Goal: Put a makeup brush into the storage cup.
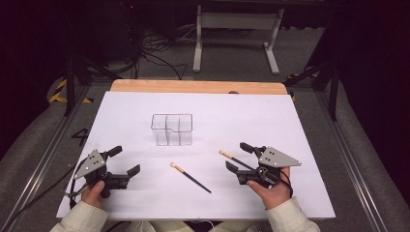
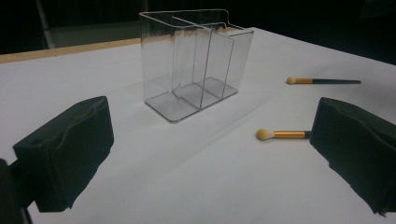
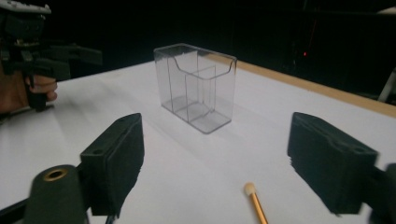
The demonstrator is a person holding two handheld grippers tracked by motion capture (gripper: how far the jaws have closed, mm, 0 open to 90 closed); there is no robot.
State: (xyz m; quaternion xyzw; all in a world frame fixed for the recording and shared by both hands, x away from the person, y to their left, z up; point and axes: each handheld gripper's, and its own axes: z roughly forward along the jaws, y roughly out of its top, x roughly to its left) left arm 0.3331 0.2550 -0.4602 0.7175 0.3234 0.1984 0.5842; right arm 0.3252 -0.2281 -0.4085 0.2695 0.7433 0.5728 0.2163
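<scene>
While the clear box [image 1: 171,129] stands mid-tabletop [image 1: 270,116], the right brush [image 1: 237,160] lies between the right gripper [image 1: 238,155]'s spread fingers, handle running back under it, tail hidden. Left gripper [image 1: 126,159] also spread, empty; the other brush [image 1: 190,177] lies between the hands.

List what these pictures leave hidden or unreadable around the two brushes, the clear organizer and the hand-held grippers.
- Nearer brush: in the left gripper view its handle runs behind the left hand-held gripper's own jaw.
- Right-hand brush: in the right gripper view the bottom edge cuts off its handle.
- Same brush in the high view: its handle end passes under the right hand-held gripper.
- Clear organizer: too small in the high view to tell its compartment walls apart.
</scene>
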